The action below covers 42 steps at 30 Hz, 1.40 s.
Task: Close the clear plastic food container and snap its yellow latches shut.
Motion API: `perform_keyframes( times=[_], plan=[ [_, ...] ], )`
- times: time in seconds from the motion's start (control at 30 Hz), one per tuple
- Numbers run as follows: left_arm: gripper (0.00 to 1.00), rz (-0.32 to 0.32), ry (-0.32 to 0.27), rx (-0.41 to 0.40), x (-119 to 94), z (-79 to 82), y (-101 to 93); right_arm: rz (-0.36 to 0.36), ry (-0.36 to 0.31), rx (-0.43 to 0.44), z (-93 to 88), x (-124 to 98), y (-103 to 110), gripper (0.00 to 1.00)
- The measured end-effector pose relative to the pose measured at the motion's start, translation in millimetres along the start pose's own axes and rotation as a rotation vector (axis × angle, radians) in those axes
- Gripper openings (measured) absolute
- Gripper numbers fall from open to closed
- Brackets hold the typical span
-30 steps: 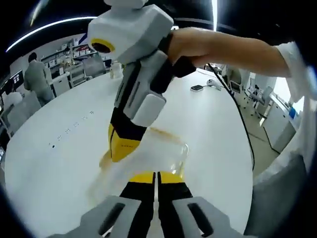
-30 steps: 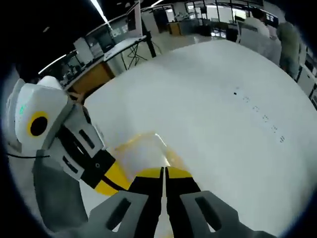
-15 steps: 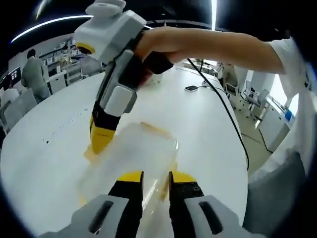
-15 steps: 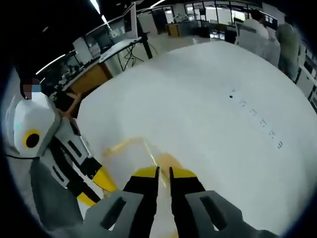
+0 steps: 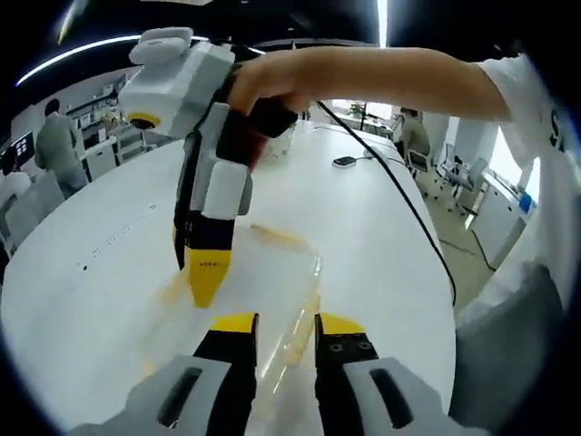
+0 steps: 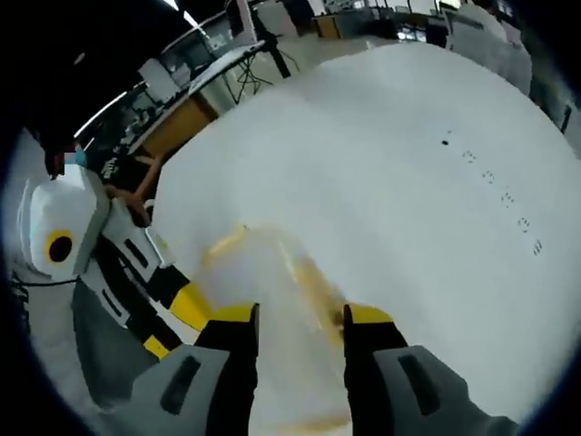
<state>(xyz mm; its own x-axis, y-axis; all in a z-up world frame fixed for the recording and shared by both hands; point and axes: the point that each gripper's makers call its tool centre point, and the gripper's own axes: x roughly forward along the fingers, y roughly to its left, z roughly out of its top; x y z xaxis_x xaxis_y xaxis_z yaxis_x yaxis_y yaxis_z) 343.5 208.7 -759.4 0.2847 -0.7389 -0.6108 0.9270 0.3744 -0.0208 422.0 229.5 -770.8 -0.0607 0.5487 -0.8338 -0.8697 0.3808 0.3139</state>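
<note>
On the broad white round table (image 5: 381, 227), we take the clear plastic food container with yellow latches (image 5: 272, 272) as our landmark; it lies flat with its lid down. In the left gripper view, left of the container's middle, we see the right gripper (image 5: 207, 282), grey-bodied with black and yellow jaw tips, pointing down at the container's lid; from this side we cannot tell how its jaws stand. A person's hand (image 5: 268, 91) grips its handle above the container. Below the container, the left gripper (image 5: 286, 322) shows its two yellow-tipped jaws spread apart, with the container's near edge in the gap between them, not pinched. Far beyond the container a small dark device (image 5: 343, 161) lies on the table with a black cable (image 5: 408, 204) running from it.

In the right gripper view, the left gripper (image 6: 172, 322) stands left of the container (image 6: 263, 272), its yellow tips near that edge. The right gripper (image 6: 300, 316) has its jaws spread wide, straddling the container's lid.
</note>
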Motion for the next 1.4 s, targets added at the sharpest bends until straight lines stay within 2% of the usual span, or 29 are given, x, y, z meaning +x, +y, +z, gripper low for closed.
perform_keyframes(
  times=[0.07, 0.1, 0.2, 0.3, 0.33, 0.43, 0.5, 0.57, 0.83, 0.93, 1.2, 1.4],
  plan=[
    [0.33, 0.031, 0.015, 0.088, 1, -0.7, 3.4, 0.013, 0.038, -0.066, -1.1, -5, 3, 0.30],
    [0.34, 0.011, 0.042, 0.167, 1, -3.9, -1.8, 0.023, 0.072, -0.104, -3.2, -6, 5, 0.32],
    [0.32, 0.040, 0.072, 0.226, 2, -4.4, 1.0, 0.012, 0.146, -0.203, -6.3, -6, 3, 0.38],
    [0.28, 0.042, 0.078, 0.252, 4, -3.7, 4.9, -0.003, 0.219, -0.309, -8.5, -4, 5, 0.33],
    [0.26, 0.053, 0.085, 0.268, 4, -3.3, 7.5, -0.001, 0.232, -0.328, -8.0, -3, 5, 0.30],
    [0.25, 0.051, 0.102, 0.310, 5, -4.2, 6.6, -0.007, 0.263, -0.349, -7.8, 2, 9, 0.32],
    [0.26, 0.058, 0.127, 0.409, 7, -5.7, 6.7, -0.011, 0.289, -0.374, -7.3, 1, 9, 0.32],
    [0.27, 0.068, 0.152, 0.463, 9, -7.1, 5.6, -0.009, 0.313, -0.396, -8.9, 2, 11, 0.32],
    [0.27, 0.086, 0.161, 0.473, 12, -7.5, 4.6, -0.016, 0.394, -0.430, -15.0, 3, 16, 0.32],
    [0.26, 0.107, 0.170, 0.424, 14, -6.4, 5.2, -0.022, 0.414, -0.431, -16.2, 4, 16, 0.31],
    [0.23, 0.130, 0.195, 0.439, 12, -8.3, 5.5, -0.007, 0.415, -0.418, -13.5, 5, 10, 0.31],
    [0.22, 0.133, 0.178, 0.438, 11, -9.6, 5.7, 0.002, 0.411, -0.418, -13.5, 6, 10, 0.31]
  ],
)
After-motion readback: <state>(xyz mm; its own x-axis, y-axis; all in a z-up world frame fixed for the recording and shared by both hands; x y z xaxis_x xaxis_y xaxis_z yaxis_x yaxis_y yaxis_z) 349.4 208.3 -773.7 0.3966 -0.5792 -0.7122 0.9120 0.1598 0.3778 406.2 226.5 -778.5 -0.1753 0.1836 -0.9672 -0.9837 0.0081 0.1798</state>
